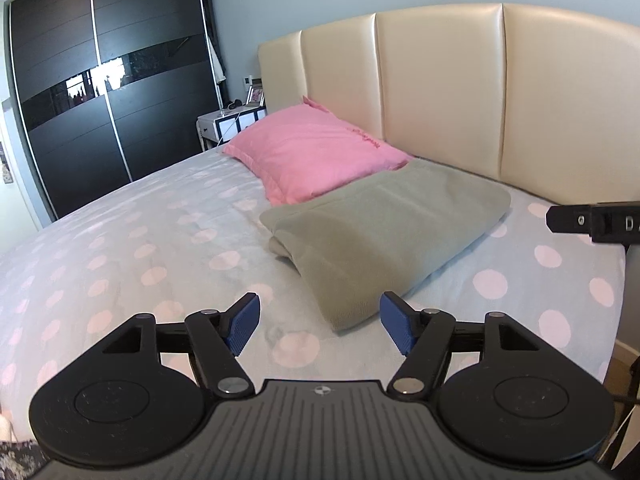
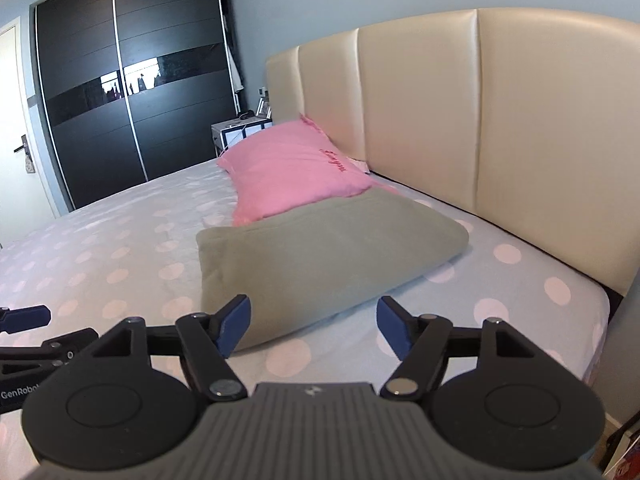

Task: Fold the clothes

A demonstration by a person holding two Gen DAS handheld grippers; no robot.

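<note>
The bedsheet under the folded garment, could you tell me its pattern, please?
Pale blue bedsheet with pinkish-white polka dots; clearest in the left wrist view.

- Left wrist view: looks forward and slightly downward along the left gripper (image 1: 320, 322), low over the bed (image 1: 120, 248), close to the folded grey garment (image 1: 380, 236).
- Right wrist view: same heading along the right gripper (image 2: 314, 322), nearer the headboard (image 2: 520, 140) side.
- Shared: garment, pink pillow (image 1: 316, 152), headboard, dark wardrobe (image 1: 108, 80).
- Each view catches the other gripper at its frame edge.
</note>
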